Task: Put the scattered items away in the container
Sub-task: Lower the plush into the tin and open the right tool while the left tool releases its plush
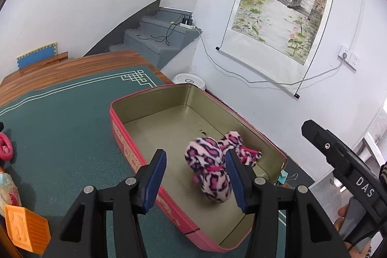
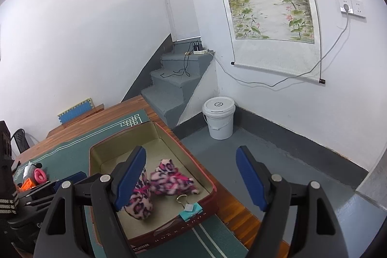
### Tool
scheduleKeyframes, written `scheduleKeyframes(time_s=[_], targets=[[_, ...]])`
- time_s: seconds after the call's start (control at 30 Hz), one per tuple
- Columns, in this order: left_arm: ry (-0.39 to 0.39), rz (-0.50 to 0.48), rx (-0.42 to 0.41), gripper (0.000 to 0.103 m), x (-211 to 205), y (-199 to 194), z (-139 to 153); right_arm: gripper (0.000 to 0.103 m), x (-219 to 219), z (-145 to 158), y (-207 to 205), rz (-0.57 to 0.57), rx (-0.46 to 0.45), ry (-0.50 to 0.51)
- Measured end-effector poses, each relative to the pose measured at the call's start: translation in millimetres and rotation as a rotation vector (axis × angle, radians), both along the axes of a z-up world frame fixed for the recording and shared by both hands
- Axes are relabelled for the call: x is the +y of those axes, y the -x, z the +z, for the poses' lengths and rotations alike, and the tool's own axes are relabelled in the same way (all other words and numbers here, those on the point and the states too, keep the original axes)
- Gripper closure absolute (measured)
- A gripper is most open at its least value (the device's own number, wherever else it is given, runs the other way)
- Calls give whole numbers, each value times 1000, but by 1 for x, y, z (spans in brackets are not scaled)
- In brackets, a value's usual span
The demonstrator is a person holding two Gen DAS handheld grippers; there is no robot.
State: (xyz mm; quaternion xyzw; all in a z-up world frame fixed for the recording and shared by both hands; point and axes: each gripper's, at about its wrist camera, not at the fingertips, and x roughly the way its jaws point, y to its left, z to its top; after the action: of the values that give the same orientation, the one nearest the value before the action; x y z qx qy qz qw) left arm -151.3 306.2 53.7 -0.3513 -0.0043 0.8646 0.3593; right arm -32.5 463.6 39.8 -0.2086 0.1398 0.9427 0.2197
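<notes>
A red tin [image 1: 125, 146] with a gold inside lies open on the green mat; it also shows in the right wrist view [image 2: 208, 181]. A pink leopard-print plush toy [image 1: 212, 171] lies inside it, blurred, seen too in the right wrist view [image 2: 167, 179]. My left gripper [image 1: 197, 179] is open just above the plush, its blue pads either side of it and not closed on it. My right gripper [image 2: 191, 175] is open and empty above the tin's near right corner. A teal binder clip [image 2: 191, 209] is clipped on the tin's rim.
At the left of the mat lie an orange block [image 1: 26, 229], a pink ring-shaped toy [image 1: 6, 144] and a pale stuffed item [image 1: 8, 187]. The wooden table edge [image 2: 239, 212] runs close right of the tin. A white bucket [image 2: 219, 117] stands on the floor.
</notes>
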Motion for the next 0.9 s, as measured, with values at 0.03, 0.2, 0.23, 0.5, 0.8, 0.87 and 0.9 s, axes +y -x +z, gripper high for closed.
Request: scheduleKeyframes(time_s=[0.03,0.2,0.23,0.5,0.8,0.87,0.9], targets=[[4,7,9,51,-3,-2,1,23,-1,0,1,4,-1,-1],[33,42,51,51,-17,-15,6,23,-6,-3,3,30,-5,-12],[39,48,54,51,-19,-18,7,23,-8,-3,3,36,-6,-15],[107,142,87,51,-51,-39,11,23,-17,-9,9,83,-13,-28],[193,319,141,30,-107,-65,19,23,-33,-19,17,132,-36,-72],[212,369,157,30,-122,-70,21,23,-37,-21,19,137,-43,-85],[223,402,162,30,-130,-72,21,23,-38,-22,20,139,-46,-90]])
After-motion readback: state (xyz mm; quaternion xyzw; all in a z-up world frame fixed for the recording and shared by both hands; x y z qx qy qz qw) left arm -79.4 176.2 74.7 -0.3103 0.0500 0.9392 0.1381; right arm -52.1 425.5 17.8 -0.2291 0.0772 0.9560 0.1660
